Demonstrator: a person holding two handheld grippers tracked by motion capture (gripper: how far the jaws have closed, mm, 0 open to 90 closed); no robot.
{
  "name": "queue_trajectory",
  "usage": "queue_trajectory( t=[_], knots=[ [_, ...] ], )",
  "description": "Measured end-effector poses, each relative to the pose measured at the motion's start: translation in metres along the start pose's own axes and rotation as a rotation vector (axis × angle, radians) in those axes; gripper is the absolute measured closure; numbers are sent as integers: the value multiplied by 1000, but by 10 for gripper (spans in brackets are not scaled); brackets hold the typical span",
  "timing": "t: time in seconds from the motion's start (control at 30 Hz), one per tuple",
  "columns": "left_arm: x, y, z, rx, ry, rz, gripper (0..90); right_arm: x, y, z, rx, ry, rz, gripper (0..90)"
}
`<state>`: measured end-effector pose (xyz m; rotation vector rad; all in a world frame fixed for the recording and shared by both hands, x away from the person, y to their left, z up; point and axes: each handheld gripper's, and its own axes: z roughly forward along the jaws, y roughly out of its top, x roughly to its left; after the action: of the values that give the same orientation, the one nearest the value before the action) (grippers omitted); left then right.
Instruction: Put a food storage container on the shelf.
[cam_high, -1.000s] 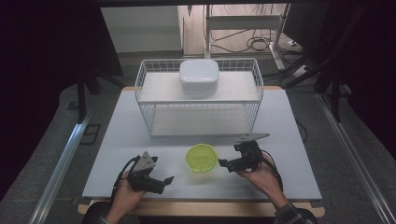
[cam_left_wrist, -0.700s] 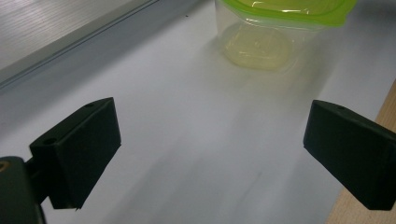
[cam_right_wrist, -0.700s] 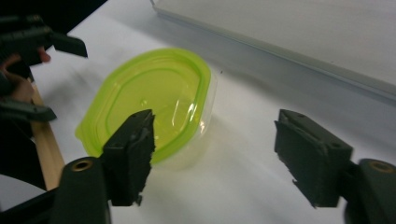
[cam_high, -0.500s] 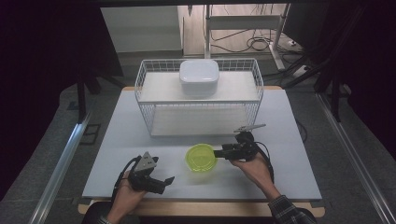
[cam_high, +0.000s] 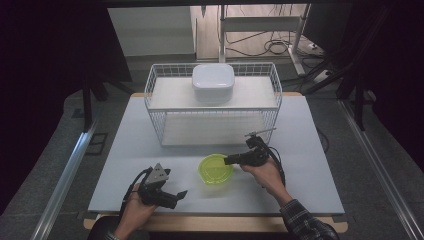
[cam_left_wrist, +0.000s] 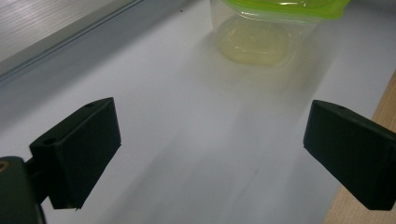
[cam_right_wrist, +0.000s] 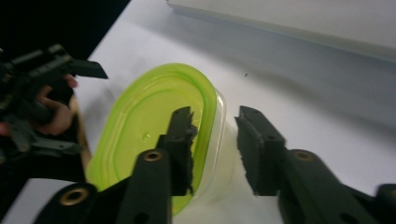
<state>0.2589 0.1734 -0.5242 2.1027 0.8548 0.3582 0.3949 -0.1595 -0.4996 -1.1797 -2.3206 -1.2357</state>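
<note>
One clear container with a green lid (cam_high: 215, 169) is seen on the white table (cam_high: 310, 150), in front of one wire basket (cam_high: 214, 107). Its rim is straddled by the right gripper (cam_right_wrist: 215, 126), jaws just closing, not yet pressing. The left gripper (cam_left_wrist: 210, 144) is held wide open, empty.

Black right gripper (cam_right_wrist: 215, 140) with brass screws; plaid sleeve (cam_high: 305, 225).

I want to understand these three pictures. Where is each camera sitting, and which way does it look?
High view: above the person's side, looking forward and down at the table; forearms and both hands show.
Left gripper view: on the left gripper, looking along its two wide-apart jaws toward the green-lidded container.
Right gripper view: on the right gripper, its jaws astride the container's rim.
All three share the container.
</note>
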Motion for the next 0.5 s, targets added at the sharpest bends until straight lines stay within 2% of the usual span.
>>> queue_trajectory(
  t=[0.1, 0.17, 0.27, 0.37, 0.5],
  knots=[
    [0, 0, 0, 0, -1, 2, 37, -4, 1, 1, 17, 51, 39, 758],
    [0, 0, 0, -1, 0, 1, 37, -4, 2, 0, 29, 62, 47, 792],
    [0, 0, -1, -3, 1, 0, 37, -1, 3, 0, 45, 69, 45, 802],
    [0, 0, -1, -3, 1, 1, 37, 0, 3, -2, 44, 105, 69, 812],
    [0, 0, -1, -6, 3, 2, 37, 2, 2, -6, 30, 96, 67, 814]
  ],
)
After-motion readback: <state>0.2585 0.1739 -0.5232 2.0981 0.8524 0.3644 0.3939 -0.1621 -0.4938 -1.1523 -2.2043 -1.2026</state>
